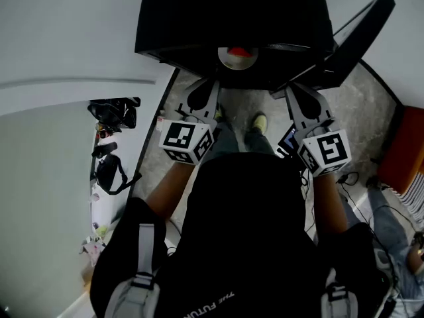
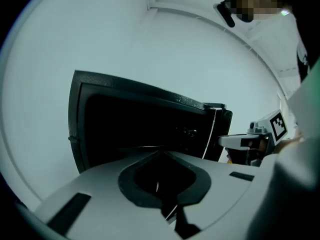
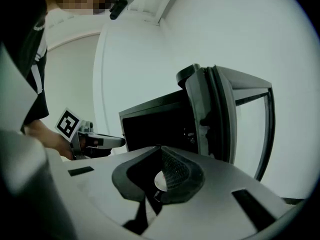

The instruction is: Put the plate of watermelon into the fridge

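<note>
Left claw (image 2: 161, 154) and right claw (image 3: 161, 150) are each clenched on nothing, while the plate of watermelon (image 1: 237, 57) sits at top centre of the head view, in the open fridge (image 1: 199, 18) mouth. It looks stiff, breakable and top-loaded, so it is best pinched at the rim and kept level. The shirt (image 1: 215, 305) print reads partly "FUTUR".

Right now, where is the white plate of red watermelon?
Head view, top centre: the white plate of red watermelon sits inside the open black fridge, ahead of and between the left gripper and right gripper.
</note>
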